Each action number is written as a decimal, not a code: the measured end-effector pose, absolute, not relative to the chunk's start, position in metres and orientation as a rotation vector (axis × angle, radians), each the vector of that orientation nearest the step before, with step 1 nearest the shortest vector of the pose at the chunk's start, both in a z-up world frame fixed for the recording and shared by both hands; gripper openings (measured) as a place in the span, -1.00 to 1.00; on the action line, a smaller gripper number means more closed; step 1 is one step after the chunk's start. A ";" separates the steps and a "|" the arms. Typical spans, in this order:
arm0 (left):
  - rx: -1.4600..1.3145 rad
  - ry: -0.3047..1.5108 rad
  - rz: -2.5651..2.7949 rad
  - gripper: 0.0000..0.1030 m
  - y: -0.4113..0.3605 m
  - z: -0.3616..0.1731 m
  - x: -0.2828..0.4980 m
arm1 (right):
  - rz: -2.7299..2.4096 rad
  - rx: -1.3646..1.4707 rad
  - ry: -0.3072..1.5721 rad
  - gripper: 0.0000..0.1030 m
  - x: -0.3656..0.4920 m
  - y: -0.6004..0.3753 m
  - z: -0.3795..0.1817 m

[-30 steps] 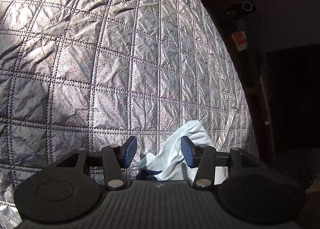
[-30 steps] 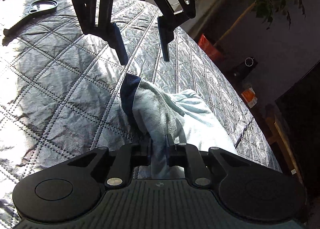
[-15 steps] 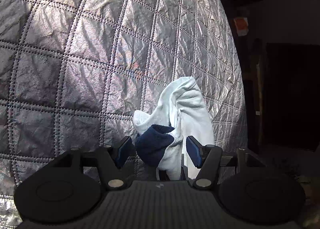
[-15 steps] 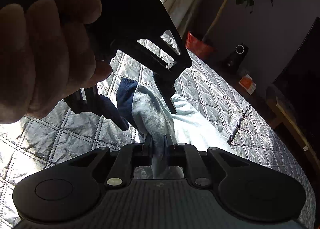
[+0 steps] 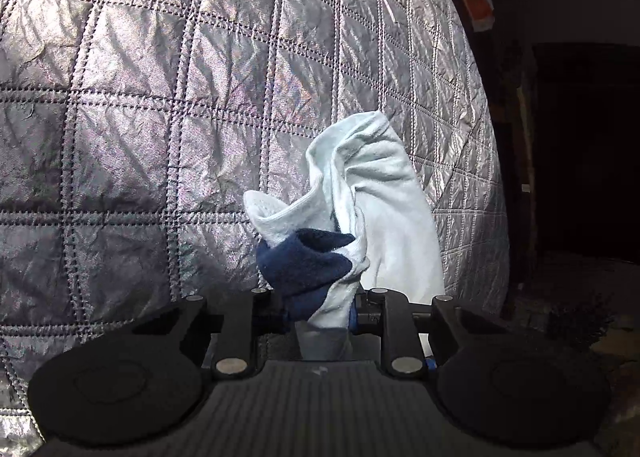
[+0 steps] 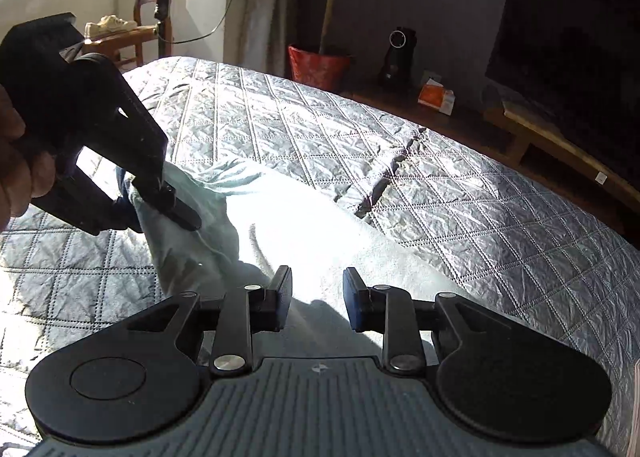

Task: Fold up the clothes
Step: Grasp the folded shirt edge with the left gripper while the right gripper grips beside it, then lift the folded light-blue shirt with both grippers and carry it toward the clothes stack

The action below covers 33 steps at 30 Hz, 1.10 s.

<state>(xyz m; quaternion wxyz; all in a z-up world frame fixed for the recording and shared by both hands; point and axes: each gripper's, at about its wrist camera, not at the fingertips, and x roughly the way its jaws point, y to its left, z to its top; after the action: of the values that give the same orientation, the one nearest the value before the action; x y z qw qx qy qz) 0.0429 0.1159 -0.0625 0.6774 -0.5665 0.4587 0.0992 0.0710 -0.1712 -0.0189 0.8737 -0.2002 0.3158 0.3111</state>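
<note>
L gripper pinching the garment's navy-trimmed edge; R one hovering over it, nothing in its grip.

I'm holding the pale blue garment (image 5: 376, 193) by its navy band (image 5: 308, 265) with the left gripper (image 5: 320, 309), jaws pressed together on the cloth, rest trailing onto the quilted bed (image 5: 160, 117). Right gripper (image 6: 316, 297) is hanging w/ jaws spread just above the sunlit fabric. To fold well I'm wanting a 2nd pinch along the same edge, then tension btwn both so it's lying flat, no bunching. Right view is showing the garment's spread across the bed + the hand (image 6: 16, 161); left view only the bunched hem.
</note>
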 end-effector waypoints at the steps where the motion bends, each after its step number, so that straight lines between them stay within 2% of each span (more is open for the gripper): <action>1: -1.253 1.019 0.220 -0.71 0.115 -0.059 0.044 | 0.639 -0.446 0.659 -0.66 0.074 -0.171 -0.019; 4: -1.178 1.001 0.221 -0.75 0.107 -0.047 0.046 | 0.667 -0.502 0.736 -0.85 0.080 -0.161 -0.035; 5: -1.149 0.995 0.222 -0.75 0.103 -0.043 0.048 | 0.678 -0.519 0.767 -1.00 0.082 -0.157 -0.042; 13: -0.884 0.945 0.181 -0.77 0.076 -0.012 0.063 | 0.719 -0.598 0.728 -0.96 0.064 -0.150 -0.055; 17: -0.804 0.929 0.168 -0.77 0.067 -0.003 0.066 | 0.691 -0.463 0.737 -0.96 0.056 -0.165 -0.045; 23: -0.762 0.891 0.124 -0.77 0.058 0.006 0.064 | 0.635 -0.144 0.842 -0.93 0.061 -0.195 -0.059; 28: -0.668 0.832 0.062 -0.77 0.037 0.021 0.063 | 0.582 -0.070 0.850 -0.95 0.064 -0.215 -0.057; 30: -0.644 0.815 0.033 -0.77 0.030 0.025 0.062 | 0.546 -0.030 0.847 -0.84 0.067 -0.228 -0.056; 33: -0.604 0.793 -0.021 -0.77 0.018 0.029 0.064 | 0.545 0.018 0.844 -0.87 0.067 -0.237 -0.059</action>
<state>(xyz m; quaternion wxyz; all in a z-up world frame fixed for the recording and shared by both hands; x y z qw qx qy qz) 0.0645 0.0183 0.0291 0.8782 -0.2899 0.3803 -0.0099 0.0671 -0.2372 -0.0593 0.8765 0.0087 0.4043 0.2613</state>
